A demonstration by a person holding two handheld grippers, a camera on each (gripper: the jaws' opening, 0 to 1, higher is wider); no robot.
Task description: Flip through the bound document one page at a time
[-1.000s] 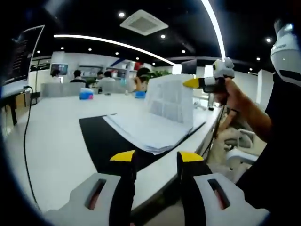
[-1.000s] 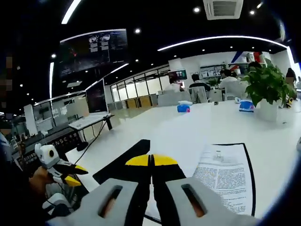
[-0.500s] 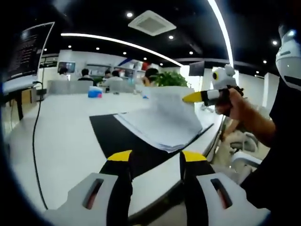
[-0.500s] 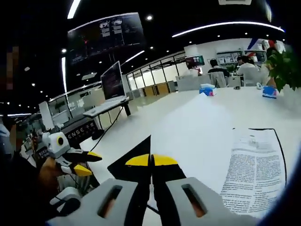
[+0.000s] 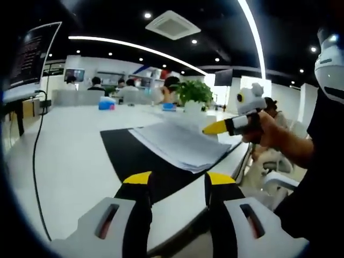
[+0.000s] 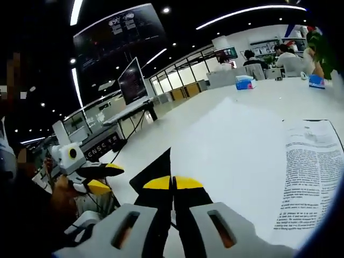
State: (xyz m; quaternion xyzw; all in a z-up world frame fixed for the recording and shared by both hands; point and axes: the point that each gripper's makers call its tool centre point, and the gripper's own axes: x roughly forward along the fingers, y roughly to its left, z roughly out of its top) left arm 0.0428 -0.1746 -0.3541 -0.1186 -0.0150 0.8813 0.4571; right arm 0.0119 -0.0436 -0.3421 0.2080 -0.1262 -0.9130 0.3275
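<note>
So I'm looking across a big white table with a black mat on it, and the bound document lies open on that mat near the table's front edge. In the right gripper view the printed page sits off to the right. My right gripper has its yellow tips pressed together on a white sheet, holding it low over the stack. My left gripper hovers at the table edge, jaws apart, holding nothing. A potted plant stands behind the document.
</note>
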